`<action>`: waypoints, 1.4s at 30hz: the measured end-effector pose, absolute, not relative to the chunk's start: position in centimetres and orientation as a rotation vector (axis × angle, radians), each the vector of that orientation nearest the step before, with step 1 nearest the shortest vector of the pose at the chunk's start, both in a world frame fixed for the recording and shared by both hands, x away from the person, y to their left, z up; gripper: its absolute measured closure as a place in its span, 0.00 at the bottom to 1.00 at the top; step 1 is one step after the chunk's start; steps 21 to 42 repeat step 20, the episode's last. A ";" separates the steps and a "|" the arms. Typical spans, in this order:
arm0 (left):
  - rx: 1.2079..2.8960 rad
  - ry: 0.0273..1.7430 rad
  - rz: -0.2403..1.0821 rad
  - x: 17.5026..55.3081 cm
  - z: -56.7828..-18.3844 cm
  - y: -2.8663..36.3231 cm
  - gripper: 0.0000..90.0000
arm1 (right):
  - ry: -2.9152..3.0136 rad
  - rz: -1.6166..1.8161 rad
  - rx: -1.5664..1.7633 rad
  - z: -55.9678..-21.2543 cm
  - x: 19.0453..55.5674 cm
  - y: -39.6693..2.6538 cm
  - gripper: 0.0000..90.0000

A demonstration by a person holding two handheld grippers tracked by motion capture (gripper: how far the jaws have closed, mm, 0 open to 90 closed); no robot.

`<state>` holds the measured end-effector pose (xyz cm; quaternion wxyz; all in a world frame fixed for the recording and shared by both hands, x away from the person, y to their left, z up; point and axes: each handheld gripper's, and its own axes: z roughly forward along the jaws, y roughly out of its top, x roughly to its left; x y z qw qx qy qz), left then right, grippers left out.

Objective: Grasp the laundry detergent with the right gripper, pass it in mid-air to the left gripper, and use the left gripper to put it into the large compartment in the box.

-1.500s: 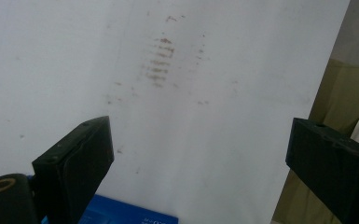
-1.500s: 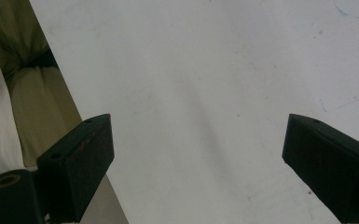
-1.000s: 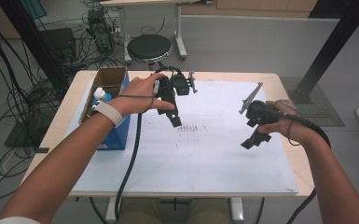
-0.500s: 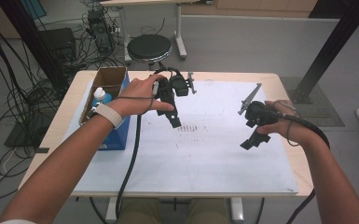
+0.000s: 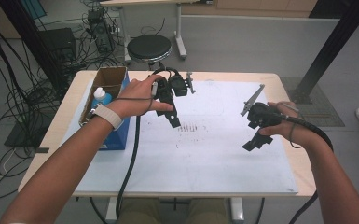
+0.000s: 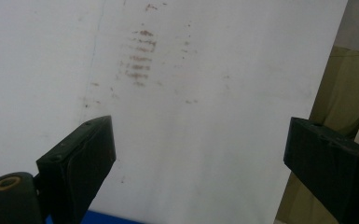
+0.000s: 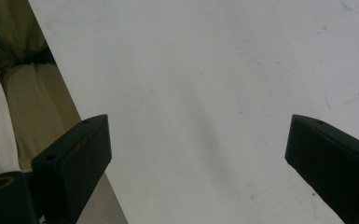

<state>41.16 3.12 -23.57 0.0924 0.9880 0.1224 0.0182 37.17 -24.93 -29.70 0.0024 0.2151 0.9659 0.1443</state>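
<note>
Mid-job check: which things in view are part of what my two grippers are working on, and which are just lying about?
In hand:
left gripper, open, held over the white sheet
right gripper, open, held over the same sheet
smudged marks on the sheet, nearest the left gripper

Lying about:
cardboard box at the table's left edge
bottle in the box
black stool behind the table
cables on the floor

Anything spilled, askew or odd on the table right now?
Only a patch of brownish smudges on the white sheet near its middle; it looks like staining, not a spill. Left gripper and right gripper hover open, holding nothing.
</note>
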 end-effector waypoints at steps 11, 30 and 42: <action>2.929 0.379 0.047 41.3 -23.9 3.3 0.10 | 3.035 0.458 0.674 -30.1 37.2 -24.8 0.08; 2.918 0.395 0.040 41.5 -24.0 3.5 0.10 | 3.032 0.465 0.676 -30.3 37.3 -24.9 0.08; 2.918 0.395 0.040 41.5 -24.0 3.5 0.10 | 3.032 0.465 0.676 -30.3 37.3 -24.9 0.08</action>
